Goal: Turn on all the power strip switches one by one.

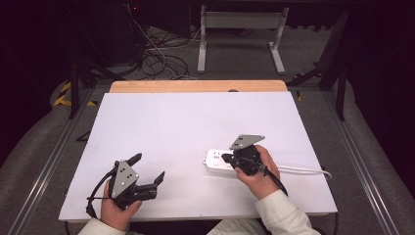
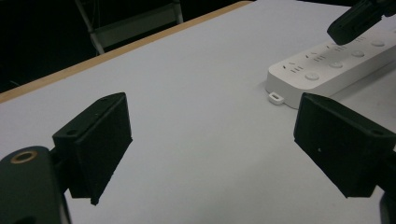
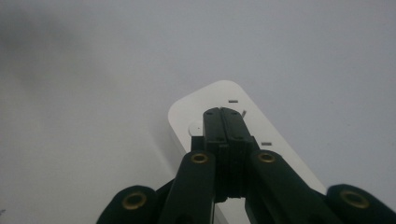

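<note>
high view has my right tool (image 1: 228,158) clenched with nothing between its jaws, tips over the white power strip (image 1: 215,161) on the desk (image 1: 161,127). my left tool (image 1: 147,169) hangs released — well apart from the strip.

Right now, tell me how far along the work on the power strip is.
Done: the right hand-held gripper is shut, its closed tips over the top of the white power strip beside a round button. In hand: it seems about to press; contact can't be confirmed. Left: the left hand-held gripper is open above the white table, holding nothing.
</note>
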`<state>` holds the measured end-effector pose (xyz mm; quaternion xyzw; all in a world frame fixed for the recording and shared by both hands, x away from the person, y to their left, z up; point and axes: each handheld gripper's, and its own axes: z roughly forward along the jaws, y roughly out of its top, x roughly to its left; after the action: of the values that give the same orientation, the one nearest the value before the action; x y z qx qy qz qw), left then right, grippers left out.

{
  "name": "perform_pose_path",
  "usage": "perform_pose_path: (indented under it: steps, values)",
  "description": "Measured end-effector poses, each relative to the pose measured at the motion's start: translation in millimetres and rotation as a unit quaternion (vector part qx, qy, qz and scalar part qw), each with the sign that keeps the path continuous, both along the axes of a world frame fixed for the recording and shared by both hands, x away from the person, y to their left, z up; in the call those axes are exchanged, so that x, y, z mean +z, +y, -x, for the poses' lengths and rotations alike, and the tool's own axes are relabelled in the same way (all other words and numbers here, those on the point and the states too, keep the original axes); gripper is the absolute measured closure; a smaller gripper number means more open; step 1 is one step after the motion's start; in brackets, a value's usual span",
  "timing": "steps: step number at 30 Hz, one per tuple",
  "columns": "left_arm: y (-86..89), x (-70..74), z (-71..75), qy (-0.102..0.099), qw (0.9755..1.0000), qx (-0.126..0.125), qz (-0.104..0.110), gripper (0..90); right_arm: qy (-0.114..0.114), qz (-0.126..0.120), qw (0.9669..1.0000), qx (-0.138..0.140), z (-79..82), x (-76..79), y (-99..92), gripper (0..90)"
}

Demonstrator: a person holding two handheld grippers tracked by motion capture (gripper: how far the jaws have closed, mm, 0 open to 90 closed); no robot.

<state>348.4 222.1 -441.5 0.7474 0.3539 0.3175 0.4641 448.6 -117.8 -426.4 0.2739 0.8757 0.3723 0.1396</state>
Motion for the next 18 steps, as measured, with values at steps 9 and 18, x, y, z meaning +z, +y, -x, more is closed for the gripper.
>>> perform_pose_path:
  steps: [9,18]
  values:
    - [0.1,-0.1,-0.5,0.000,1.0000,0.000,-0.001,11.6,0.007,0.003,0.9998,0.017,-3.9,-6.2,19.5,90.0]
    - [0.3,-0.1,-0.5,0.000,1.0000,0.000,-0.001,11.6,0.010,0.007,0.9995,0.028,-5.6,-11.4,31.0,90.0]
